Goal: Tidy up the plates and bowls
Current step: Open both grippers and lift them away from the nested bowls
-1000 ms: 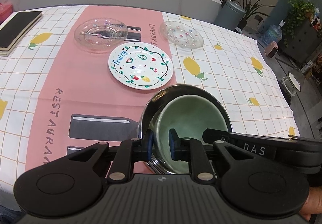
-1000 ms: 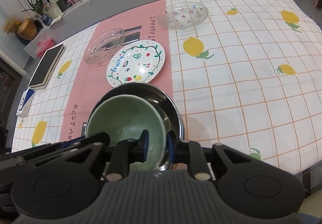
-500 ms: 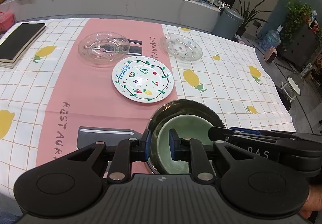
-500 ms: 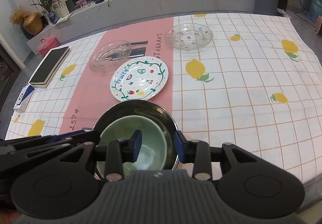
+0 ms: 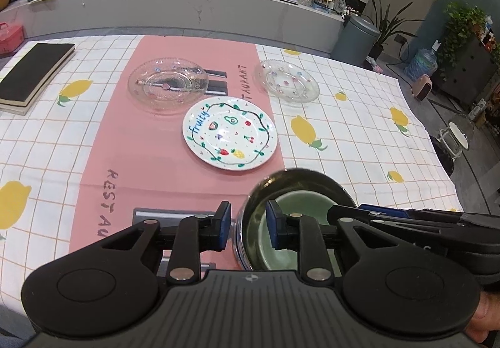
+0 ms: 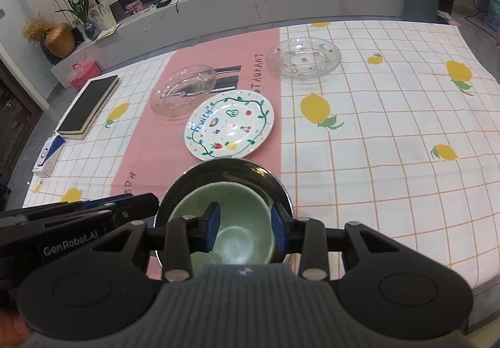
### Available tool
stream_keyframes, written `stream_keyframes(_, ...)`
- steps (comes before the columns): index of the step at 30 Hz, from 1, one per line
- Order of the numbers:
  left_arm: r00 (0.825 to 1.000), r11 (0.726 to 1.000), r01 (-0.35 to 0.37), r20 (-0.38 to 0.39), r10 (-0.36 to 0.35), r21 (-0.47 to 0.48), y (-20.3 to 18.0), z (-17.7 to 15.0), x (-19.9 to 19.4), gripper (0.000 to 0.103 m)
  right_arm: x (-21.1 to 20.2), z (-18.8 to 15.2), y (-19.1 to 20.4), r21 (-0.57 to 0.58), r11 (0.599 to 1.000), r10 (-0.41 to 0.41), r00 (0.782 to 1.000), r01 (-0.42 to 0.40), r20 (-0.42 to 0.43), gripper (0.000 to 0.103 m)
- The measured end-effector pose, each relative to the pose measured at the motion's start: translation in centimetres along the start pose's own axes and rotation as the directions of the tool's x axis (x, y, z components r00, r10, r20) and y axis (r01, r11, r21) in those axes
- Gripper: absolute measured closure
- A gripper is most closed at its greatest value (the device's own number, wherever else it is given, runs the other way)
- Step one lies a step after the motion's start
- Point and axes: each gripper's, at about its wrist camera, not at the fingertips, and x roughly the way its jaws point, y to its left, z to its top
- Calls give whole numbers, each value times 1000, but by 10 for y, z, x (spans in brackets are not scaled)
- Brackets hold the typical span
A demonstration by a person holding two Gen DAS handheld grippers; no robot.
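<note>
A green bowl (image 6: 231, 223) sits inside a steel bowl (image 6: 225, 171) on the table's near edge; both also show in the left wrist view, the green one (image 5: 300, 204) within the steel one (image 5: 297, 179). My left gripper (image 5: 248, 227) is open, its fingers either side of the steel bowl's left rim. My right gripper (image 6: 245, 227) is open, straddling the bowls' right rims. A white "Fruity" plate (image 5: 229, 132) lies beyond, with a glass plate (image 5: 168, 84) and another glass plate (image 5: 286, 81) farther back.
A black book (image 5: 31, 73) lies at the far left of the tablecloth. A small blue-white box (image 6: 48, 157) sits near the left table edge. A grey counter runs behind the table. The near table edge is right below the bowls.
Both grippers have opened and let go of the bowl rims. Both cameras have drawn back and up, so the stacked bowls sit lower in view.
</note>
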Motion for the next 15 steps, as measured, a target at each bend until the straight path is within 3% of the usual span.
stream_keyframes(15,1000,999,-13,22,12,47,9,29,15,70,13,40,-24,82,995,60,998,-63,33,62)
